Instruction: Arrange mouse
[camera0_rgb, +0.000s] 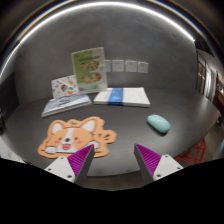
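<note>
A pale mint-green mouse (158, 123) lies on the dark grey table (125, 125), ahead and to the right of my fingers. An orange corgi-shaped mouse mat (75, 136) lies on the table ahead and to the left, its near edge just beyond my left finger. My gripper (112, 158) is open and empty, with bare table between the two purple pads (79, 160). It hovers over the table's near edge.
A white and blue book (122, 97) lies at the back middle of the table. An open booklet (66, 104) lies at the back left. A green illustrated card (88, 70) stands against the wall behind them.
</note>
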